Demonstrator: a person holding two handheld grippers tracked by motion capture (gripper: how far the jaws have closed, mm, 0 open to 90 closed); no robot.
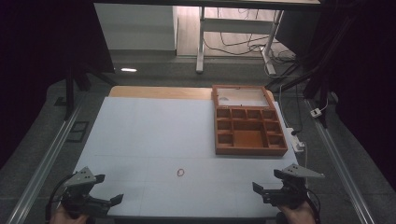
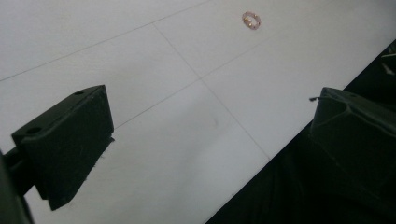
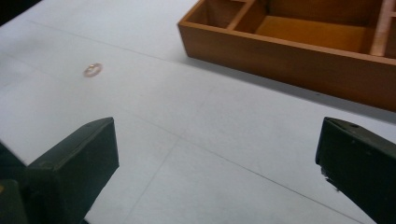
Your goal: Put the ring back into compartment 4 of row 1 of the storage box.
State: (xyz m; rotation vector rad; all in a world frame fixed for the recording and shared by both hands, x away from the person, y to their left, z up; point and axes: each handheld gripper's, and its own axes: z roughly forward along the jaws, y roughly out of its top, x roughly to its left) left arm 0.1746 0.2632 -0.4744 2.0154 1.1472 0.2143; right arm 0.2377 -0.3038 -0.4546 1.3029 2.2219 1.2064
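1. Left gripper (image 1: 108, 188): you hold it at the near left corner of the table (image 1: 140, 130), well to the left of the ring and nearer you than it. Its jaws stand wide apart, with nothing between them. In the left gripper view one jaw hangs over the white surface and the other past the table's near edge, over the dark floor. Your hand (image 1: 63, 215) grips it from below.

2. Ring (image 1: 180, 172): a small reddish-gold band lying flat on the white table top, alone, roughly midway between your two grippers and a little farther from you than both. It touches nothing. It sits near the top of the left gripper view (image 2: 251, 20), and at the upper left of the right gripper view (image 3: 92, 69). Whether it carries a stone or pattern is too small to tell.

3. Box (image 1: 249, 126): an open wooden tray with a large middle compartment and smaller ones around it, standing beyond the ring and to its right, well apart from it. Its lid stands open at the far side. Every compartment in view looks bare.

4. Right gripper (image 1: 265, 182): you hold it at the near right corner, well to the right of the ring, on the near side of the box. Its jaws are spread wide, gripping nothing.
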